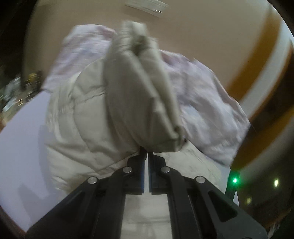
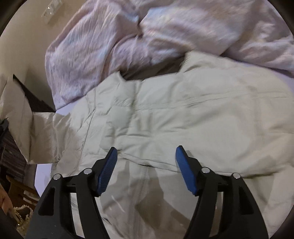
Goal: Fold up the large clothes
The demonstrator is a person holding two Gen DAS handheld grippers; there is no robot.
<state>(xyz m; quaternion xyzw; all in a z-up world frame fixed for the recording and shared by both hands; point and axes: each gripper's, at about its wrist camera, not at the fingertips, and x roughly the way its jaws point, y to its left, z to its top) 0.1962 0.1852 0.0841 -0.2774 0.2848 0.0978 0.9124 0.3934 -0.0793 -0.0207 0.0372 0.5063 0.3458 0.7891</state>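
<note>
Puffer jacket [image 2: 165, 117], no readable labels, pinched by left gripper [image 1: 147, 154]

A pale beige quilted jacket [image 2: 165, 119] fills the centre; a pinkish-lilac blanket [image 2: 110, 46] lies along the top; blue ribbed pads [image 2: 107, 171] sit at the bottom.

Beige wall [image 1: 193, 29] behind the bed, with a white switch plate [image 2: 52, 9] on it. Lavender sheet [image 1: 23, 132], crumpled pink duvet [image 2: 110, 36]. Orange-and-white striped band [image 1: 261, 60] at right. Dim, cluttered dark shelves [image 1: 16, 92] at left.
</note>
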